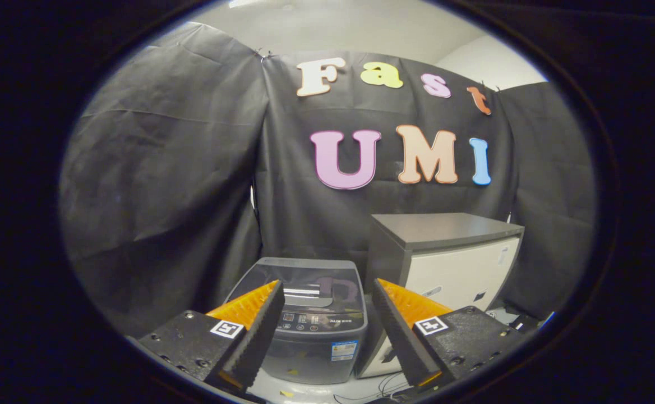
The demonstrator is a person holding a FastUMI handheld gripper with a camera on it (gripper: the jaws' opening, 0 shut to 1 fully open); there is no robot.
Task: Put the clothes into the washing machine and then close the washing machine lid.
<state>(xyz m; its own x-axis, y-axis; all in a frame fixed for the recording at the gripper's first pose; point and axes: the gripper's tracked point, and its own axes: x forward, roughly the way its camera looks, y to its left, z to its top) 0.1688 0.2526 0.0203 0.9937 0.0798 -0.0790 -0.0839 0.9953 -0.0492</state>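
Tongs [326,325] spread, gripping nothing; washing machine [310,331] just ahead with lid [305,283] down, cabinet [445,252] beside it

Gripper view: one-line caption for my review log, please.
Open gripper faces a small grey washing machine, lid shut, beside a white cabinet.

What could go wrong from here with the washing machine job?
The small grey top-loading washing machine has its lid down, so clothes can't go in yet. The open gripper holds nothing. The white cabinet with a grey top stands close beside the washer and might get bumped.
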